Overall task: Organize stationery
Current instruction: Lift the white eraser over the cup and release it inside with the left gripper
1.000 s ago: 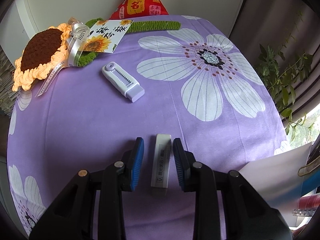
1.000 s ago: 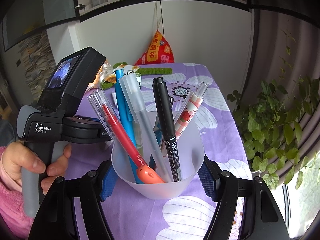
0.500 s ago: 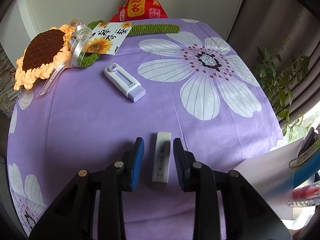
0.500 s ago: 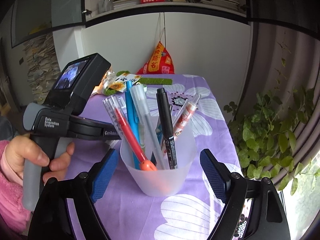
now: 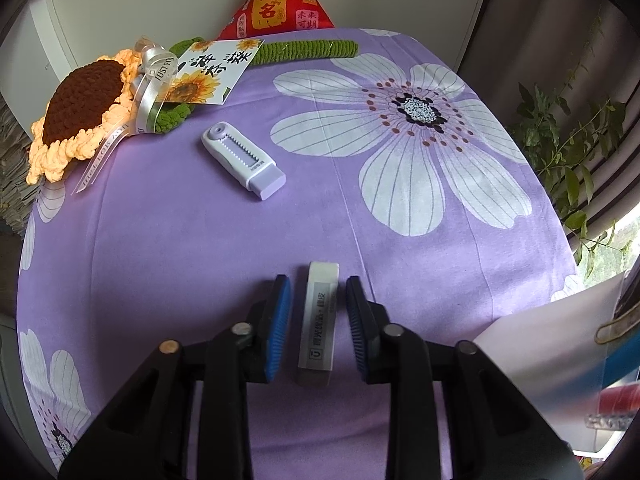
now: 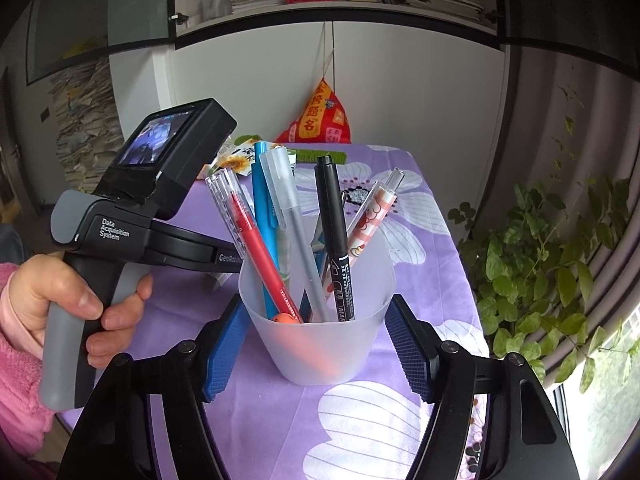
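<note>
A matt purple cloth (image 5: 160, 240) with printed white flowers covered the table. At the upper left of the left wrist view lay a rough crocheted yarn sunflower (image 5: 80, 108), tied with glossy ribbon (image 5: 148, 92) and a smooth paper card (image 5: 208, 72). The correction tape (image 5: 242, 160) looked like smooth white plastic. In the right wrist view the cup (image 6: 316, 336) was frosted, translucent plastic, holding glossy plastic pens (image 6: 336, 240).

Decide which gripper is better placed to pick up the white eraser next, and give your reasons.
Left. The left gripper straddles the eraser, its jaws closing with a gap on each side. The right gripper is shut on the pen cup.
</note>
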`<state>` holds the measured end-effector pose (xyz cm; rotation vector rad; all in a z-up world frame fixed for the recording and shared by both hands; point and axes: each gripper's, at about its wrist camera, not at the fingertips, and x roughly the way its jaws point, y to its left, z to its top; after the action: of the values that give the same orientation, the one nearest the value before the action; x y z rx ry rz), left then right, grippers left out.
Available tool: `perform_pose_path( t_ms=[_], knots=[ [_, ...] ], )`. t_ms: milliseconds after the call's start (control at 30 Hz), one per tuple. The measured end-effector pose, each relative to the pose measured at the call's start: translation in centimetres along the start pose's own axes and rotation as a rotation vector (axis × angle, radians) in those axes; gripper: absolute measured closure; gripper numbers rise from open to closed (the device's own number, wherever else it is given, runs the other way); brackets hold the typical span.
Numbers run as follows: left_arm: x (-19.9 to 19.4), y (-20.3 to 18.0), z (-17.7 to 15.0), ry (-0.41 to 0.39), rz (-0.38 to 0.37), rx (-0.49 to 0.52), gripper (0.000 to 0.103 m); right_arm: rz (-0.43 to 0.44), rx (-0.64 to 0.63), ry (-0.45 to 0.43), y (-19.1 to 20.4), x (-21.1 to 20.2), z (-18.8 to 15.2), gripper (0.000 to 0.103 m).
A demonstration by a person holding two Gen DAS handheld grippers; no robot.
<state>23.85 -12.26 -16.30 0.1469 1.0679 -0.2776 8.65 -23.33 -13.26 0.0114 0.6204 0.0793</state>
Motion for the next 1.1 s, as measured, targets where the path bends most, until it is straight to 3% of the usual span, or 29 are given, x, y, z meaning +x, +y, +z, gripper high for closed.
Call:
perform_pose_path(
  t_ms=[33,200,667,867,1100],
  knots=[
    [0.0,0.1,0.0,0.004,-0.007,-0.008,0.089,0.0,-0.001,0.001,0.0,0.0,0.0,0.032],
    [-0.8,1.6,0.3,0.012,-0.067,-0.09,0.089,0.001,0.0,0.0,0.0,0.0,0.0,0.032],
    [-10.7,2.0,-1.0,-0.199,-0.178,-0.096,0.089,0.003,-0.002,-0.001,0.0,0.1,0.0,0.032],
    [-16.1,-0.6,-1.2,-0.305,-0.336,-0.033,0.089,0.004,0.0,-0.004,0.0,0.1,-0.1,0.032],
    [-16.1,-4.0,-0.8,-0.304,-0.421,0.015,0.089,0.004,0.003,0.0,0.0,0.1,-0.1,0.032]
  ],
)
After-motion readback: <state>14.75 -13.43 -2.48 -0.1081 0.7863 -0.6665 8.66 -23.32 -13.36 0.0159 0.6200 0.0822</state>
